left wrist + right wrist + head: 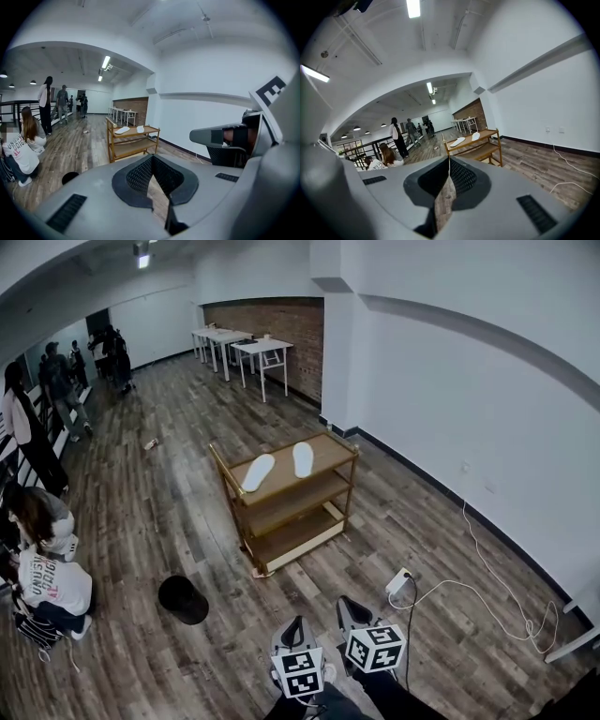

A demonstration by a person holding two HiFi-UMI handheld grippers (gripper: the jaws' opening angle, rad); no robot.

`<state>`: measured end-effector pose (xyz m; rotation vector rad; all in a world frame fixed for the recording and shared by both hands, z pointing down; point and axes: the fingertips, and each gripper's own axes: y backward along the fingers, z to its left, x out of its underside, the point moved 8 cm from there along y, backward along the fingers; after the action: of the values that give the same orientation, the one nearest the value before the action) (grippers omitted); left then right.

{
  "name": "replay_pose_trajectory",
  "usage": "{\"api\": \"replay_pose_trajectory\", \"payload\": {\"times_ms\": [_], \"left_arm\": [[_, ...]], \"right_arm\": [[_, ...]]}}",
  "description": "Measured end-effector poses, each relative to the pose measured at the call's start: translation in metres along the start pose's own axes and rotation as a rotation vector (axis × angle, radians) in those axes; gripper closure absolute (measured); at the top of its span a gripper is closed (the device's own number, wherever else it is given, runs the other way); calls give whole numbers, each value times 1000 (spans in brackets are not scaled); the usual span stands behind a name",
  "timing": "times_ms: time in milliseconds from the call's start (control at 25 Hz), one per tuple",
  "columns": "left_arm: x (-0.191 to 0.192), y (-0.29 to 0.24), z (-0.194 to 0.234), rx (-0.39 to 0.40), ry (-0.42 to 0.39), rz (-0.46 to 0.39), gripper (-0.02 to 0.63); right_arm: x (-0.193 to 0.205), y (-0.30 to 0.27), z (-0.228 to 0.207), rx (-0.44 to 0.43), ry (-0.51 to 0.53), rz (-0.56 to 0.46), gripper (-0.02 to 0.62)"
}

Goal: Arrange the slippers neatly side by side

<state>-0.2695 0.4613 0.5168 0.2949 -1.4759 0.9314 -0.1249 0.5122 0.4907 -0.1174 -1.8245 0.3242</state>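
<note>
Slippers job, left tongs point(294, 624): pressed together, nothing between them.
Right tongs point(349, 608): pressed together too, empty, just beside the left pair.
Way ahead: both point across the floorboards point(187, 521) at the wooden trolley point(291, 512), well apart from them.
Where the pair lies: on the top shelf point(330, 452), left slipper point(258, 472) and right slipper point(303, 458), near each other but not touching.
Long axes: the left one slants and the right one runs nearly straight away, so they are not parallel.
Nearer hand: the right tongs by a shade, I judge; each slipper sits on its own side.
Hard to make out: which way up the slippers lie; the hands are hidden beneath the marker cubes point(302, 672).
</note>
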Motion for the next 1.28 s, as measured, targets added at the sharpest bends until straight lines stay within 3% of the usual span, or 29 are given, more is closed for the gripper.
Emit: {"api": "replay_pose_trajectory", "payload": {"times_ms": [520,920,1280], "left_arm": [[-78,-154,27,-28,-6,8,607],[-119,-233,40,-23,-5,-1,607],[-176,-351,86,12,-44,-12,607]], "right_arm": [[-69,-147,-64,-64,4,12,597],[-96,-212,-103,-52,-22,18,597],[-146,-332,-137,-27,-21,6,597]]}}
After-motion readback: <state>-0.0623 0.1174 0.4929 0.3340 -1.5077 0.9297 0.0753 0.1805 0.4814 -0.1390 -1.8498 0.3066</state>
